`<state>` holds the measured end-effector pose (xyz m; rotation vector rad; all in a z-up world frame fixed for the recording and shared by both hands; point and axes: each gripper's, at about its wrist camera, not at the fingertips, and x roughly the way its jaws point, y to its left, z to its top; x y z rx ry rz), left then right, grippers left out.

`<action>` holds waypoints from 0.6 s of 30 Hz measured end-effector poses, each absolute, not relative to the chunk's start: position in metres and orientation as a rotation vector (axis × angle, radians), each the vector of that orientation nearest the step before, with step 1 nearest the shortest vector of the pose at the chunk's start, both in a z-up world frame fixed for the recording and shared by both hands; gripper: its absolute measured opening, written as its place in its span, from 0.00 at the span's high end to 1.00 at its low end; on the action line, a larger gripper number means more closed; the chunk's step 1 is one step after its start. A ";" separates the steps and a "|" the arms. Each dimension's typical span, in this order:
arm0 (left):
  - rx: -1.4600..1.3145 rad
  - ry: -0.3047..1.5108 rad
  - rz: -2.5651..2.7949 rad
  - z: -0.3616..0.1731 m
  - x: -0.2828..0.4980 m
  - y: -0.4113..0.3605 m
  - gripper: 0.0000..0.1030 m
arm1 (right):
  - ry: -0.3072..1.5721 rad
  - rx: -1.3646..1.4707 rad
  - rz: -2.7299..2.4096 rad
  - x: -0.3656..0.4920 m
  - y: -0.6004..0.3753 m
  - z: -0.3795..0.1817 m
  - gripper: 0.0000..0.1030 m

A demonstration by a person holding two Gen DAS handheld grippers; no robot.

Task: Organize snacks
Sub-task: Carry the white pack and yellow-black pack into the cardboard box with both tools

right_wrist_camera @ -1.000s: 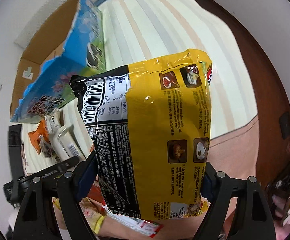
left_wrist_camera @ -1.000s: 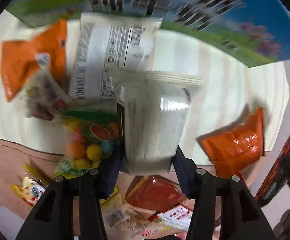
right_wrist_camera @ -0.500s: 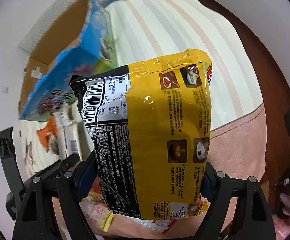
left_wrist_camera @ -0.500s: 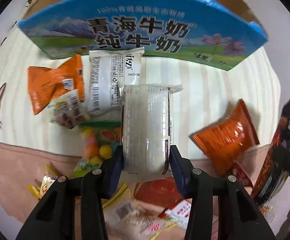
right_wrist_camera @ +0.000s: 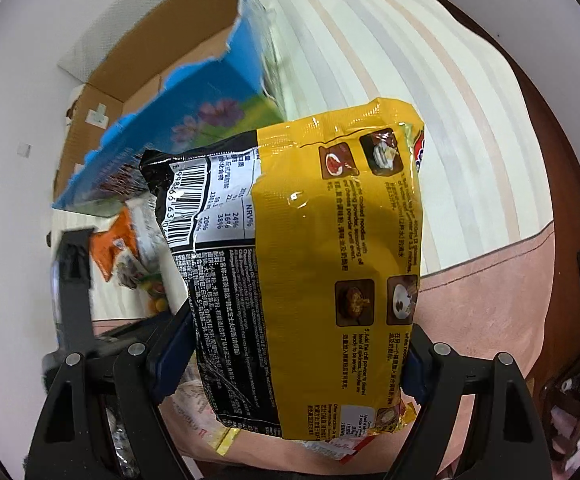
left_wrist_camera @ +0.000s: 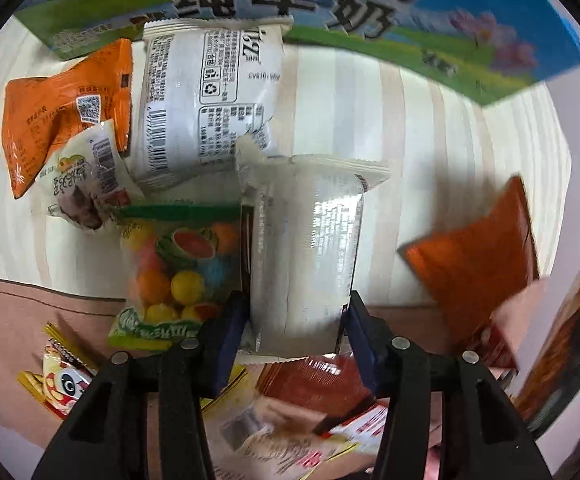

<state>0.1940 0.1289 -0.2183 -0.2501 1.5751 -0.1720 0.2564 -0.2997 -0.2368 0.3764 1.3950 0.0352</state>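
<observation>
Right wrist: milk carton (right_wrist_camera: pixel 194 92) interior unseen.

My left tongs (left_wrist_camera: pixel 295 336) are matt black plastic with blue pads, and they squeeze a white packet (left_wrist_camera: pixel 302 256) of shiny, crinkly film. My right tongs (right_wrist_camera: pixel 290 364) pinch a yellow noodle bag (right_wrist_camera: pixel 330 264) of glossy plastic. The milk box (right_wrist_camera: pixel 178 128) is printed cardboard, brown inside, with a torn edge. The striped cloth (left_wrist_camera: pixel 390 120) looks soft and matt.
</observation>
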 end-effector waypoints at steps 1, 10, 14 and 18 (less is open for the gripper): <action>-0.248 1.564 -0.163 -0.213 0.189 0.134 0.56 | 1.399 0.377 0.031 0.256 -0.300 -0.239 0.16; -0.147 1.418 -0.183 -0.130 0.156 0.129 0.59 | 1.367 0.407 0.031 0.250 -0.305 -0.228 0.16; -0.170 1.356 -0.207 -0.085 0.160 0.126 0.59 | 1.330 0.428 0.057 0.254 -0.302 -0.210 0.16; -0.232 1.286 -0.226 -0.026 0.163 0.128 0.59 | 1.286 0.454 0.108 0.264 -0.296 -0.179 0.16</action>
